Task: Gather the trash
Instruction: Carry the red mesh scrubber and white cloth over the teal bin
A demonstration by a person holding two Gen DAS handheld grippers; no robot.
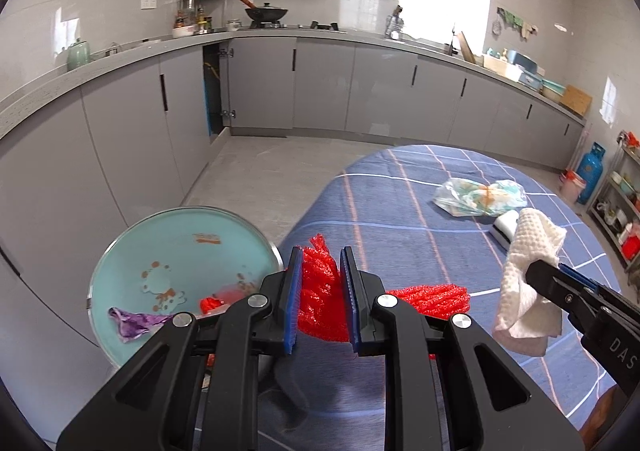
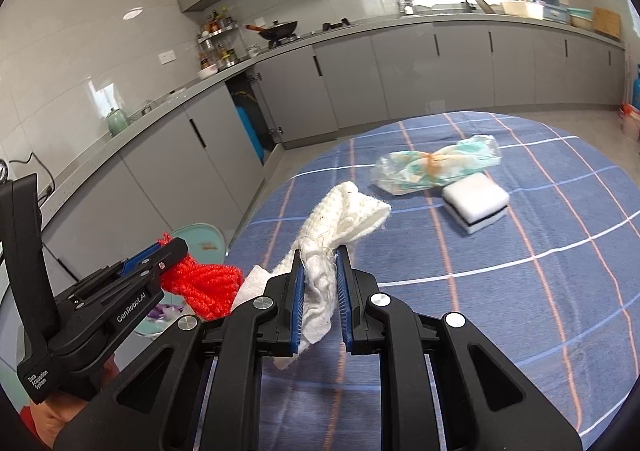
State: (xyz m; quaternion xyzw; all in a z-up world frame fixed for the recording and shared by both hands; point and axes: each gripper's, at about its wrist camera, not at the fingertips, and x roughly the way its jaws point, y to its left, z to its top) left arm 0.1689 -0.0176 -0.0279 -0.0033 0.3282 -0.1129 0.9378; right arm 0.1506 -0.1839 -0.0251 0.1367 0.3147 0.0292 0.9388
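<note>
The left gripper [image 1: 318,291] clamps a red mesh net [image 1: 322,291] beside the round teal bin [image 1: 180,251]; the right gripper [image 2: 320,291] pinches a white waffle cloth [image 2: 340,219]. Trailing ends risk snagging the blue plaid tablecloth [image 2: 520,271], where a crumpled plastic bag [image 2: 432,167] waits.

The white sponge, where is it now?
In the right wrist view, the white sponge lies on the blue checked tablecloth, right of centre, touching the crumpled plastic bag.
</note>
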